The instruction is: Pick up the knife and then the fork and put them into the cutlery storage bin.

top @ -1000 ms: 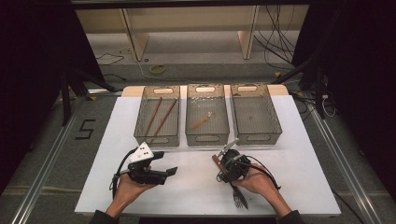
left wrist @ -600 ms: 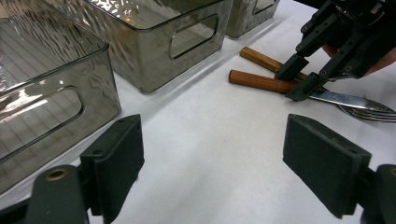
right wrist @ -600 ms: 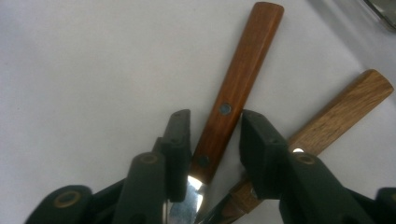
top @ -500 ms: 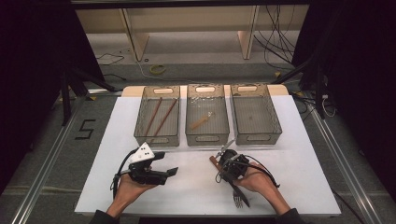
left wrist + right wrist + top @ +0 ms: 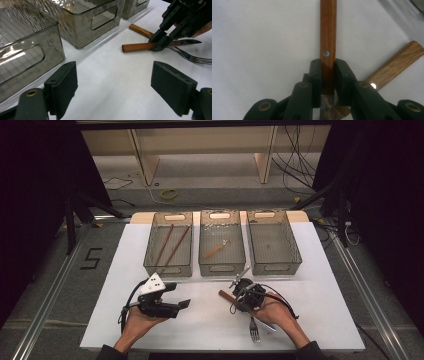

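Observation:
A knife with a wooden handle (image 5: 328, 37) and steel blade (image 5: 183, 42) lies on the white table. My right gripper (image 5: 327, 67) points down at it. Its jaws have just been closing and now press on both sides of the handle, so it is shut on the knife. A second wooden handle (image 5: 397, 65) lies crossed beneath, and a fork (image 5: 254, 330) rests under the right hand. My left gripper (image 5: 113, 82) is held low over the table to the left, open, with nothing between its pads. The right gripper (image 5: 160, 41) also appears in the left gripper view.
Three clear grey bins stand in a row behind the grippers. The left bin (image 5: 168, 269) holds two brown sticks, the middle bin (image 5: 222, 268) a small wooden-handled utensil, and the right bin (image 5: 276, 266) stands beside it. White tabletop (image 5: 200, 325) lies between the hands.
Neither hand has shifted. The right gripper's jaws have drawn together around the knife handle.

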A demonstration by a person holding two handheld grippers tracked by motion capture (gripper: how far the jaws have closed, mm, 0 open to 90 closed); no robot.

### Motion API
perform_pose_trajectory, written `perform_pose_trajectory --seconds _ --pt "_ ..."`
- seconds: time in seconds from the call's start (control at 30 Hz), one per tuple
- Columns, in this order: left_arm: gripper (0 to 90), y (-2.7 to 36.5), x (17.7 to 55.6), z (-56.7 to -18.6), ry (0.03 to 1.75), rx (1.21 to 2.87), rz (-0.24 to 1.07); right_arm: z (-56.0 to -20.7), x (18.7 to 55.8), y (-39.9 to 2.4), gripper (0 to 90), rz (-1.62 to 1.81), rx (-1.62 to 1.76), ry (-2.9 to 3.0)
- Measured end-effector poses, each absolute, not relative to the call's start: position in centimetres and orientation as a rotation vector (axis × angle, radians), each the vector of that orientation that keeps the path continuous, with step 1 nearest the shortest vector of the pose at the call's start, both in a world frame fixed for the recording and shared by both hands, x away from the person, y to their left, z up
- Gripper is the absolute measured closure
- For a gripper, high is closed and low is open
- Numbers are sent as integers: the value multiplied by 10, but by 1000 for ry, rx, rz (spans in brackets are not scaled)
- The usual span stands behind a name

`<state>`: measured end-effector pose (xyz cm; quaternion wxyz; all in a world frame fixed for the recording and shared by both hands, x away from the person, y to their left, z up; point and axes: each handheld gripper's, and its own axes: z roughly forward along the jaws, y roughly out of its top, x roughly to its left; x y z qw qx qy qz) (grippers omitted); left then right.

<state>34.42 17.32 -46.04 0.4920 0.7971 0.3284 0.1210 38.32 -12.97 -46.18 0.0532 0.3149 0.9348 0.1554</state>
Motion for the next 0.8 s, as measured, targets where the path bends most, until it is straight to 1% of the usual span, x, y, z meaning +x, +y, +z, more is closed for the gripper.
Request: perform_pose_trajectory --seconds 0.37,0.8 --pt "196 179 345 -461 807 1888 294 -450 386 -141 779 576 978 2813" --pt "179 186 342 -461 800 1850 307 -416 400 -169 778 770 1051 2703"
